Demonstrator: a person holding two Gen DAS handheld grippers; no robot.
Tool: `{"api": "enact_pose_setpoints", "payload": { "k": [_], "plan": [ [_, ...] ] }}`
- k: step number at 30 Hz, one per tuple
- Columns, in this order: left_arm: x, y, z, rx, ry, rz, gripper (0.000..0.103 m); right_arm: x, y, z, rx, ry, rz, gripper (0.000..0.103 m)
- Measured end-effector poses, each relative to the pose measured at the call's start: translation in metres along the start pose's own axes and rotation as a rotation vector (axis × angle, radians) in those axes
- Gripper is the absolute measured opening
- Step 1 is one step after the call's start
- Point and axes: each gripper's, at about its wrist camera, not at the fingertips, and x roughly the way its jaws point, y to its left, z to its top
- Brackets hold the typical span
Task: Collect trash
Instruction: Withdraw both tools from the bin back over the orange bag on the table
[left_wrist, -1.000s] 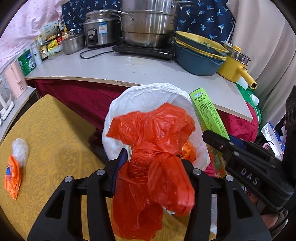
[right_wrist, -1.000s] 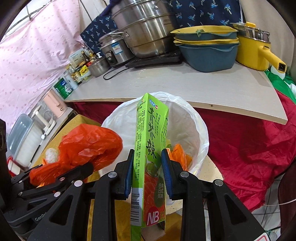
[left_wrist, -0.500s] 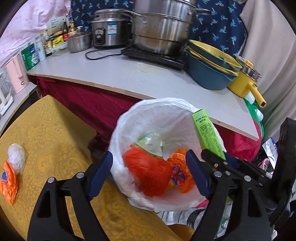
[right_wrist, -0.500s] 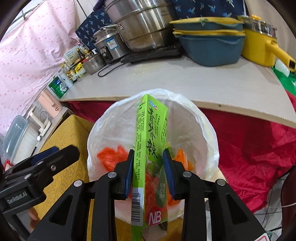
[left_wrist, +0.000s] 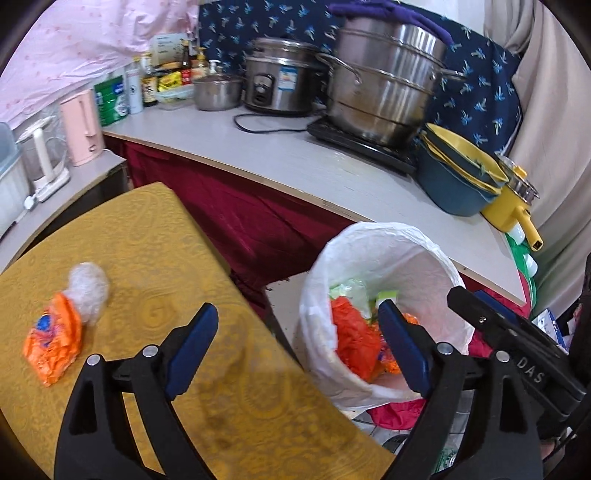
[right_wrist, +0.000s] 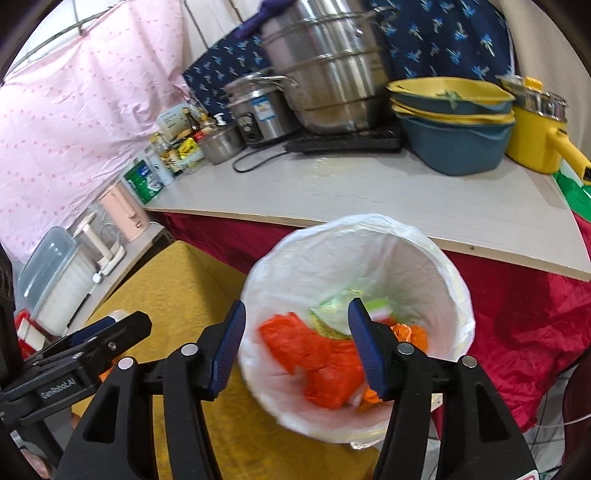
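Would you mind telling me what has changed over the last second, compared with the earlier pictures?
Both tongs let go: the left tongs dropped the red plastic bag into the white-lined bin, and the right tongs released the green carton, which now lies inside too. Both jaws are opening, nothing between them. The left view has swung toward the yellow table, where the orange wrapper and clear wad remain unmoved.

Bagged bin (left_wrist: 384, 243) right of the table (left_wrist: 147, 236), wrapper (left_wrist: 51, 341) on the table's left, counter (left_wrist: 332, 166) behind.
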Motion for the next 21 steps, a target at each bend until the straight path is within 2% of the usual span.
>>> {"api": "enact_pose_setpoints", "payload": {
  "k": [10, 21],
  "plan": [
    [-0.040, 0.048, -0.012, -0.052, -0.047, 0.065, 0.084, -0.007, 0.063, -0.010, -0.088, 0.009, 0.062, 0.058],
    [-0.070, 0.090, -0.026, -0.102, -0.079, 0.135, 0.084, -0.006, 0.113, -0.026, -0.155, 0.034, 0.113, 0.058]
  ]
}}
